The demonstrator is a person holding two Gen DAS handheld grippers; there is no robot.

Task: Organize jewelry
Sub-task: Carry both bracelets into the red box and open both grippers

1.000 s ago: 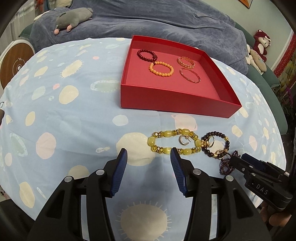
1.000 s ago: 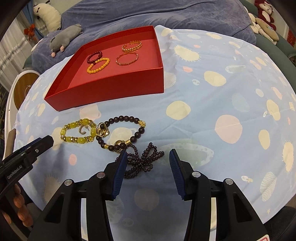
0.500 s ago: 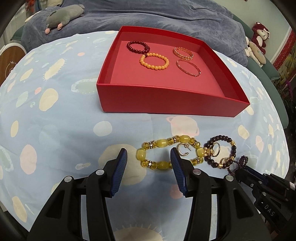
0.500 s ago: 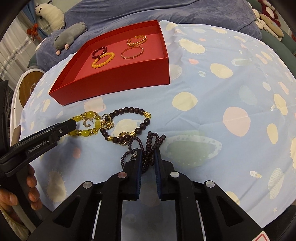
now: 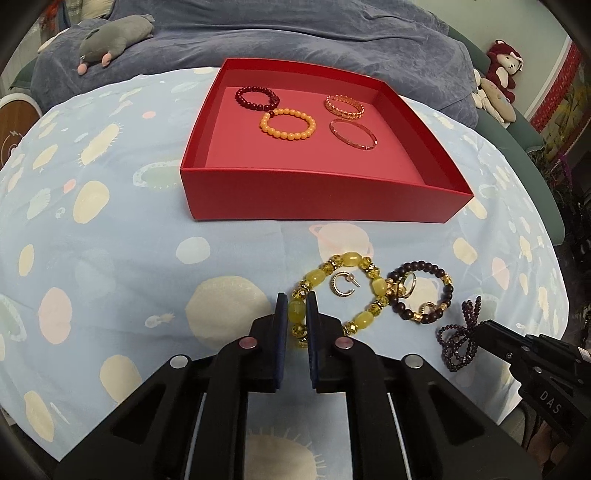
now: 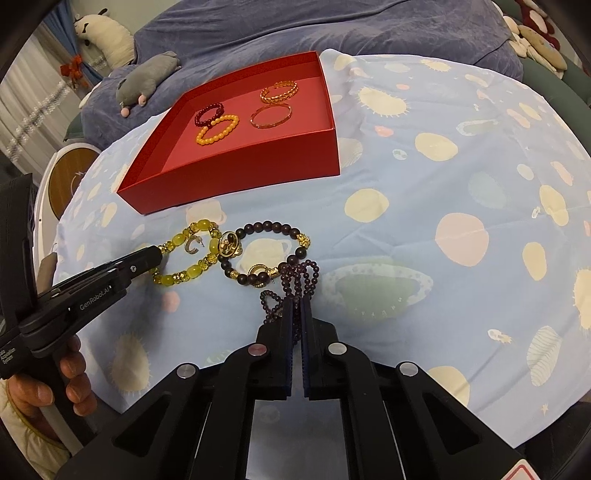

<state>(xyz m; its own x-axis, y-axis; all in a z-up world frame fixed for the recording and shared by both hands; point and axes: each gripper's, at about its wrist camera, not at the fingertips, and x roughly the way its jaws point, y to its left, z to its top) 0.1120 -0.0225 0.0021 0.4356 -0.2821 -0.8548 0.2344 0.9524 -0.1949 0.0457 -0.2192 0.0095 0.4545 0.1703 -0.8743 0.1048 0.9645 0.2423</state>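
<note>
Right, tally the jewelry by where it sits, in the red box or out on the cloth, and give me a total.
In the red box: 4 (dark red bead bracelet, orange bead bracelet, gold chain bangle, thin bangle)
On the cloth: 3 bracelets (yellow bead bracelet, dark brown bead bracelet, purple bead strand)
On the cloth: 3 small gold pieces, including a hoop earring
Total: 10

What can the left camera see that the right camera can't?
Only the left wrist view shows the red monkey toy. Only the right wrist view shows a hand and a white plush. Both show the red box, the left gripper closing on the yellow bracelet, the right gripper shut on the purple bead strand, and the grey plush.
</note>
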